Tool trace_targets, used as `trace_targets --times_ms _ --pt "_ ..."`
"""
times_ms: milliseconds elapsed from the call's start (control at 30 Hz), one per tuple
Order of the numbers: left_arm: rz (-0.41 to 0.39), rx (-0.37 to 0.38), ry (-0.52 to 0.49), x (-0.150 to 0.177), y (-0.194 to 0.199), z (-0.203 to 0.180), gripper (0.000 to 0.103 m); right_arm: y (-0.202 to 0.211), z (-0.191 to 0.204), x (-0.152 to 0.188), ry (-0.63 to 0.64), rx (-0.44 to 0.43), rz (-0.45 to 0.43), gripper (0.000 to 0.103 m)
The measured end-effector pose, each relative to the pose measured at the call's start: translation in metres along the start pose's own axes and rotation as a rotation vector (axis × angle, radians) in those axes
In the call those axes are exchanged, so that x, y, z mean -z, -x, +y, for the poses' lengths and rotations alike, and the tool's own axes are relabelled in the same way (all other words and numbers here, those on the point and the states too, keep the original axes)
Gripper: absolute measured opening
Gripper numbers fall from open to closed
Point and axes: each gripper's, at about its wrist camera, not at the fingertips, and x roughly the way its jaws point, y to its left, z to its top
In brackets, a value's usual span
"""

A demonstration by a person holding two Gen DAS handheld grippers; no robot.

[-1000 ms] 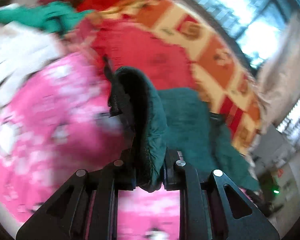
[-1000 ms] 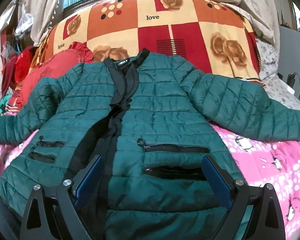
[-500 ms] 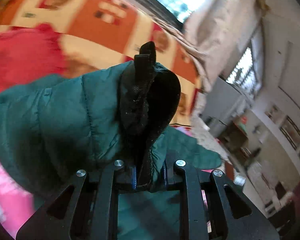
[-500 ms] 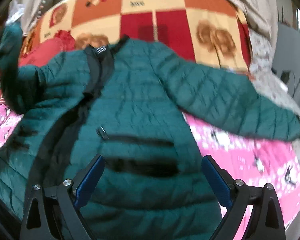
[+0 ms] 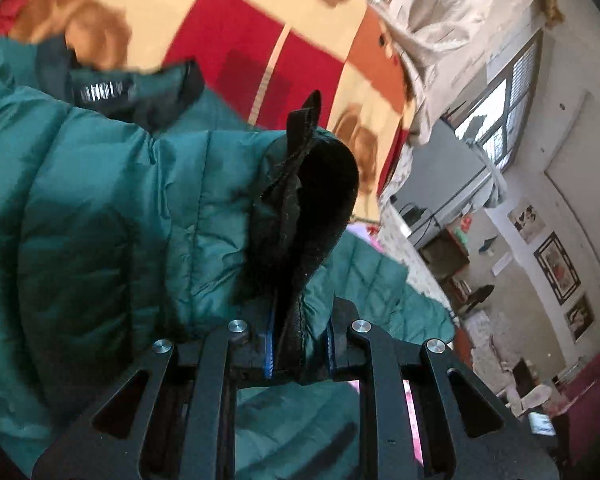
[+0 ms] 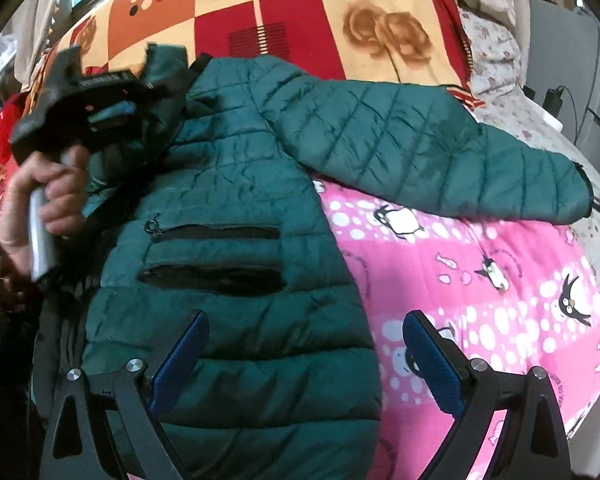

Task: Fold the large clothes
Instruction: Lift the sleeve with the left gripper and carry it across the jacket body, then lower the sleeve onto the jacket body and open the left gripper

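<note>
A dark green quilted jacket (image 6: 236, 216) lies front up on the bed. Its right sleeve (image 6: 440, 152) stretches out over the pink penguin blanket (image 6: 480, 280). My left gripper (image 5: 298, 354) is shut on the cuff of the left sleeve (image 5: 304, 216) and holds it above the jacket's chest, near the collar (image 5: 112, 92). In the right wrist view the left gripper (image 6: 100, 100) and the hand holding it are at the jacket's upper left. My right gripper (image 6: 304, 364) is open and empty over the jacket's lower hem.
A red, orange and cream patchwork quilt (image 6: 300, 12) covers the back of the bed. Red clothes (image 6: 0, 152) are piled at the left. A pale floral sheet (image 6: 500, 68), a charger and cables (image 6: 556, 96) lie at the right edge.
My left gripper has carried the left sleeve cuff up off the bed and across toward the jacket's chest. My right gripper has shifted to the right along the hem.
</note>
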Motion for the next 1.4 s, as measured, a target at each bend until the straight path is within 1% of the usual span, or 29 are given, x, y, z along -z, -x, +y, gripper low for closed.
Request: trace_targets --times_ms 33,167,367,400,433,467,500,533,633,700,733,800,833,867,900,967,1000,1033,1100,1133,1167,1200,1233,1267,1300,1333,1367,1400 --pt "0.003 -0.009 -0.001 -0.002 -0.005 0.003 0.016 0.000 -0.001 0.000 -0.003 0.000 -0.002 0.096" --pt "0.003 0.009 0.028 -0.005 -0.015 0.013 0.016 -0.001 -0.001 -0.001 -0.002 0.002 -0.006 0.096" --pt "0.055 -0.021 0.057 -0.002 -0.039 0.025 0.017 -0.010 0.008 -0.005 0.022 0.014 0.009 0.096" --pt "0.066 -0.022 0.061 -0.002 -0.040 0.025 0.021 -0.011 0.010 -0.006 0.026 0.020 0.011 0.096" --pt "0.075 -0.017 0.065 -0.001 -0.040 0.026 0.029 -0.012 0.012 -0.007 0.030 0.023 0.011 0.096" --pt "0.080 -0.011 0.067 -0.001 -0.041 0.026 0.033 -0.012 0.012 -0.007 0.031 0.025 0.009 0.096" --pt "0.084 -0.017 0.066 -0.002 -0.043 0.025 0.040 -0.012 0.013 -0.007 0.031 0.030 0.005 0.096" --pt "0.088 -0.021 0.067 -0.002 -0.043 0.024 0.043 -0.011 0.014 -0.008 0.032 0.038 -0.003 0.096" --pt "0.091 -0.021 0.072 -0.001 -0.032 0.019 0.043 -0.006 0.014 -0.010 0.025 0.069 -0.043 0.096" --pt "0.076 -0.032 0.077 -0.002 -0.017 0.016 0.043 -0.003 0.014 -0.014 0.008 0.082 -0.076 0.096" --pt "0.061 -0.059 0.079 -0.002 -0.005 0.015 0.044 -0.002 0.015 -0.019 -0.004 0.086 -0.100 0.096" --pt "0.022 -0.089 0.070 -0.005 0.022 0.016 0.044 -0.003 0.019 -0.035 -0.015 0.088 -0.137 0.096" --pt "-0.010 -0.139 0.061 -0.008 0.043 0.017 0.044 -0.005 0.023 -0.044 -0.015 0.085 -0.156 0.096" --pt "-0.031 -0.188 0.055 -0.011 0.057 0.018 0.044 -0.005 0.027 -0.052 -0.009 0.076 -0.175 0.096" --pt "-0.067 -0.261 0.058 -0.015 0.079 0.023 0.044 -0.008 0.035 -0.064 0.012 0.058 -0.207 0.096" --pt "-0.124 -0.344 0.076 -0.020 0.111 0.034 0.044 -0.019 0.046 -0.085 0.028 0.045 -0.219 0.096" --pt "-0.160 -0.393 0.070 -0.023 0.126 0.040 0.044 -0.028 0.054 -0.101 0.039 0.031 -0.230 0.096" --pt "-0.211 -0.478 0.052 -0.025 0.141 0.048 0.047 -0.037 0.060 -0.114 0.049 0.020 -0.232 0.096" --pt "-0.267 -0.611 0.058 -0.025 0.156 0.067 0.051 -0.056 0.072 -0.138 0.060 0.017 -0.231 0.096" --pt "-0.275 -0.655 0.070 -0.025 0.158 0.077 0.051 -0.066 0.079 -0.150 0.074 0.003 -0.242 0.096" --pt "-0.275 -0.681 0.084 -0.024 0.158 0.085 0.051 -0.074 0.084 -0.157 0.081 -0.015 -0.248 0.096" --pt "-0.276 -0.703 0.109 -0.024 0.159 0.095 0.051 -0.087 0.092 -0.169 0.096 -0.058 -0.242 0.096" --pt "-0.285 -0.708 0.122 -0.025 0.161 0.101 0.051 -0.098 0.100 -0.177 0.113 -0.106 -0.231 0.096" --pt "-0.302 -0.705 0.129 -0.028 0.162 0.103 0.051 -0.108 0.107 -0.183 0.127 -0.154 -0.214 0.096" --pt "-0.314 -0.700 0.127 -0.030 0.163 0.104 0.051 -0.123 0.113 -0.190 0.142 -0.216 -0.175 0.096" --pt "-0.330 -0.698 0.124 -0.032 0.164 0.104 0.051 -0.135 0.116 -0.194 0.155 -0.258 -0.139 0.096" --pt "-0.339 -0.700 0.121 -0.034 0.164 0.105 0.051 -0.152 0.117 -0.198 0.163 -0.277 -0.101 0.096" --pt "-0.338 -0.703 0.119 -0.035 0.162 0.108 0.051 -0.166 0.113 -0.200 0.160 -0.253 -0.085 0.096"
